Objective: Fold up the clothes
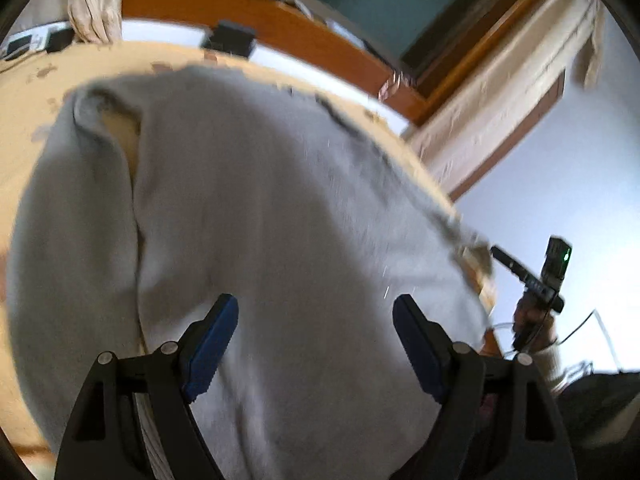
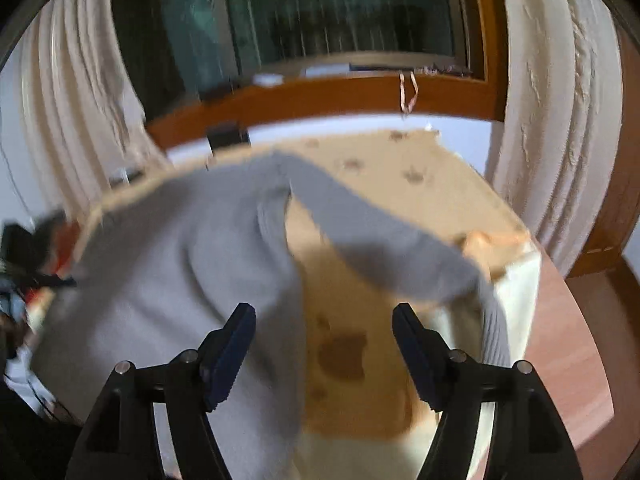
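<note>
Left claw [image 1: 316, 322], nearest the lens: blue pads spread wide, nothing btwn them, hovering over the grey sweater [image 1: 248, 208]. Sweater fills the space ahead of & under this claw, lying spread on a bed [image 1: 24, 80] w/ a tan patterned cover. One sleeve lies folded along the body, ahead-left of the claw. To its right, past the bed edge, the other gripper shows, blurred.

Right claw [image 2: 324, 328]: pads also spread apart, empty. Grey sweater [image 2: 160, 264] body lies ahead-left of it; one sleeve [image 2: 384, 240] stretches across ahead of the claw to the right, its cuff end hanging over the bed [image 2: 400, 184] corner. Bare cover sits directly btwn & below the pads. Far ahead: wooden window frame [image 2: 320, 96] & cream curtains [image 2: 560, 120]. Both views motion-blurred.
</note>
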Demonstrator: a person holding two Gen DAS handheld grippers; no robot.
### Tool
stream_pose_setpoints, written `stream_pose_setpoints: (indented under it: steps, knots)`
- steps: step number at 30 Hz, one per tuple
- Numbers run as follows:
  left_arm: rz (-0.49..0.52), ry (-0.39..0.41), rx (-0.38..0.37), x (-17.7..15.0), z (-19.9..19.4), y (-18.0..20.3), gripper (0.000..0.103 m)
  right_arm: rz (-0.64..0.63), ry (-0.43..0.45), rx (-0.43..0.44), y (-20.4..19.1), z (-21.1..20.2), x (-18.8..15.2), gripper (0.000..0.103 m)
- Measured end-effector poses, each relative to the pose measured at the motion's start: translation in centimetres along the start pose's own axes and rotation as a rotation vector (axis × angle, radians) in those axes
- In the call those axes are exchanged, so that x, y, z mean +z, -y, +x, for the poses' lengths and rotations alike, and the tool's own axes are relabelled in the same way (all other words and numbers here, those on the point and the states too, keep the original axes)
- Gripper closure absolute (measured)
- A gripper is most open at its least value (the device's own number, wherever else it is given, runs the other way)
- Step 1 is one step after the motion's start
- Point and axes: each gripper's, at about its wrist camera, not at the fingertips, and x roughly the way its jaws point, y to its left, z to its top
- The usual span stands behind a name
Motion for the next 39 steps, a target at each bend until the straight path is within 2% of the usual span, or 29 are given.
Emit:
stream_pose_setpoints:
  steps: [2, 6, 10, 11, 13, 17, 23, 25, 26, 27, 28, 30, 33, 35, 39]
  knots:
    - [-0.012, 0.039, -0.014, 2.0, -0.2, 0.1, 0.017, 0.014, -0.001, 0.071, 0.0, 0.6, 2.3, 0.030]
    - [-0.070, 0.083, -0.029, 6.2, 1.2, -0.6, 0.012, 0.130, -0.071, 0.305, -0.1, 5.0, 7.3, 0.030]
    - [-0.144, 0.085, -0.069, 9.7, 3.9, -1.9, 0.011, 0.287, -0.237, 0.558, -0.9, 11.9, 10.2, 0.029]
    - [-0.163, 0.086, -0.079, 10.5, 4.6, -2.2, 0.011, 0.339, -0.284, 0.583, -1.1, 13.9, 10.7, 0.028]
    - [-0.195, 0.085, -0.091, 12.1, 6.1, -2.9, 0.011, 0.399, -0.366, 0.564, -1.3, 16.8, 11.5, 0.025]
    - [-0.248, 0.039, -0.081, 13.6, 9.5, -4.9, 0.011, 0.468, -0.443, 0.504, -1.4, 22.3, 12.2, 0.025]
    - [-0.357, -0.035, -0.083, 13.1, 13.6, -8.4, 0.011, 0.412, -0.424, 0.381, -1.6, 26.6, 13.1, 0.026]
    - [-0.369, -0.027, -0.092, 13.0, 14.0, -9.1, 0.011, 0.388, -0.412, 0.343, -1.6, 27.6, 13.5, 0.039]
    - [-0.362, -0.012, -0.095, 13.1, 13.8, -9.2, 0.010, 0.376, -0.407, 0.325, -1.6, 28.0, 13.6, 0.055]
    - [-0.356, -0.003, -0.093, 13.2, 13.7, -9.3, 0.010, 0.359, -0.399, 0.303, -1.6, 28.5, 13.8, 0.082]
    - [-0.349, 0.005, -0.092, 13.2, 13.5, -9.5, 0.010, 0.324, -0.384, 0.268, -1.4, 28.7, 13.9, 0.091]
    - [-0.327, 0.031, -0.086, 13.1, 13.1, -9.8, 0.010, 0.315, -0.346, 0.232, -0.5, 28.8, 14.2, 0.096]
    - [-0.272, 0.080, 0.008, 13.0, 12.3, -10.3, 0.011, 0.290, -0.270, 0.170, 1.1, 27.7, 15.1, 0.097]
    - [-0.269, 0.103, 0.039, 13.0, 12.0, -11.0, 0.019, 0.281, -0.253, 0.142, 2.1, 27.4, 15.6, 0.097]
    - [-0.266, 0.122, 0.097, 13.1, 11.3, -12.3, 0.040, 0.203, -0.284, 0.097, 2.2, 28.6, 15.5, 0.097]
